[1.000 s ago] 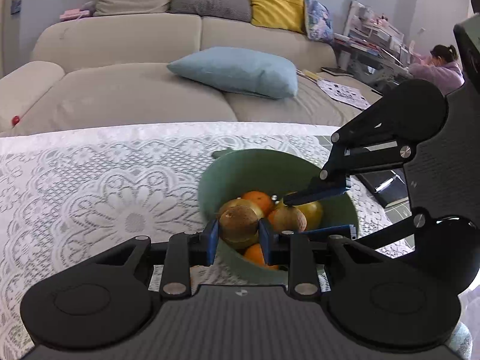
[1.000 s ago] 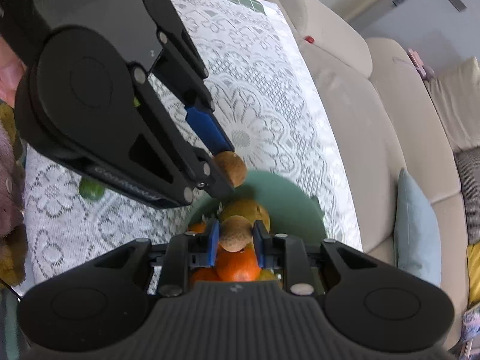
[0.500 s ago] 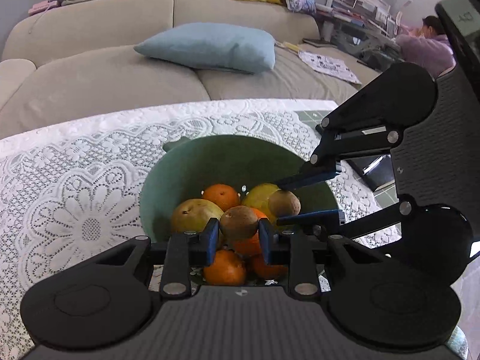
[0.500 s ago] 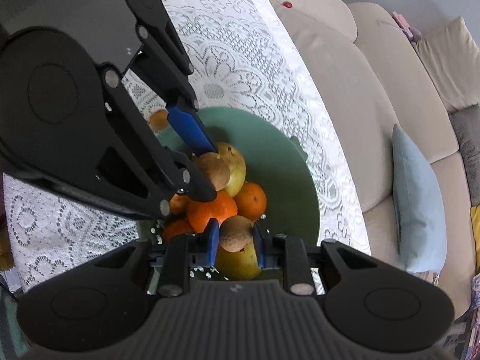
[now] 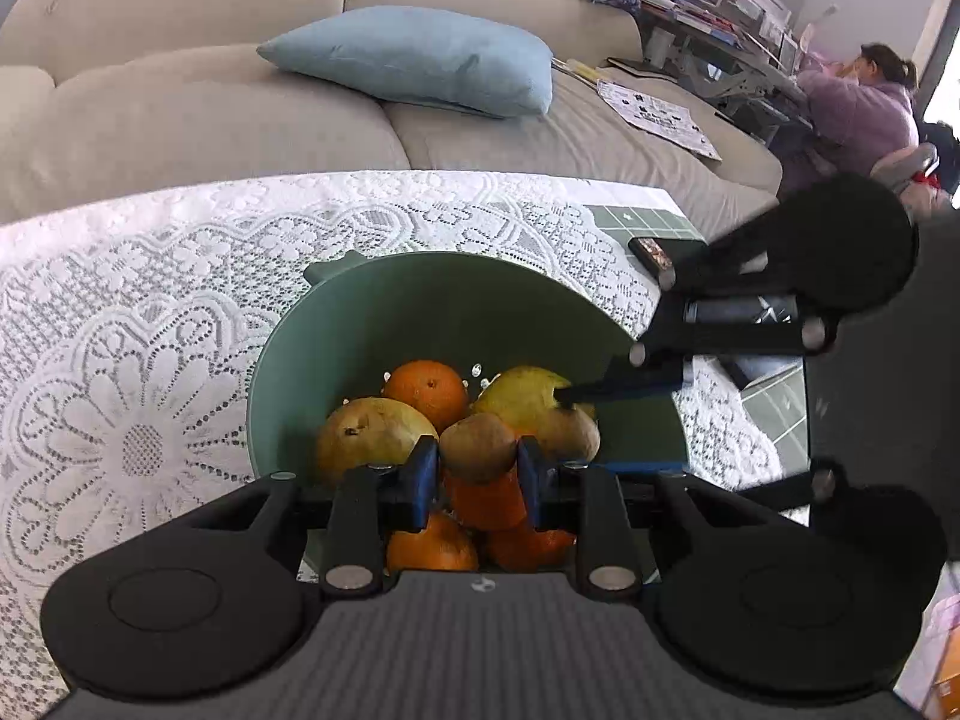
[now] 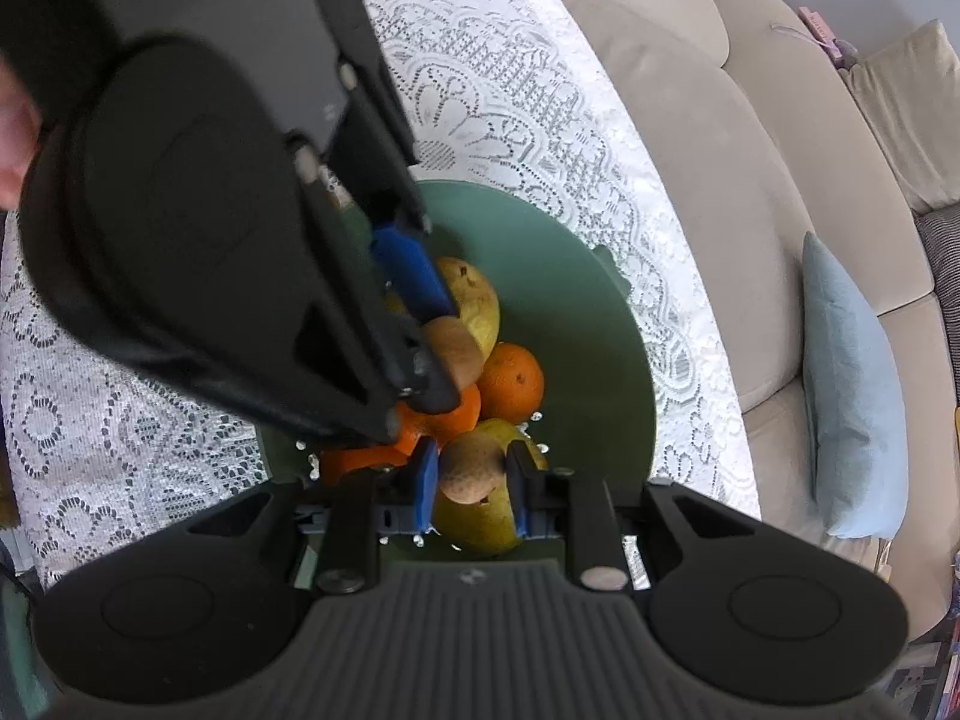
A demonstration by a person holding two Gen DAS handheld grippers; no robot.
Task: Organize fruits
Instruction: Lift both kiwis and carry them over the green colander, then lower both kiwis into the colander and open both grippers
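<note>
Left wrist view low, sofa-facing; right wrist view steeply downward; both close over the same green bowl (image 5: 456,306)

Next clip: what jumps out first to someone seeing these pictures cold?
Two sets of tongs, left and right, each clamp a brown kiwi over the green bowl. The bowl, on a white lace tablecloth, holds oranges and pears.

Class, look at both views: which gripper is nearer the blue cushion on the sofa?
Left, most likely. The left gripper faces the blue cushion across the bowl; the right gripper comes in from the bowl's far side.
</note>
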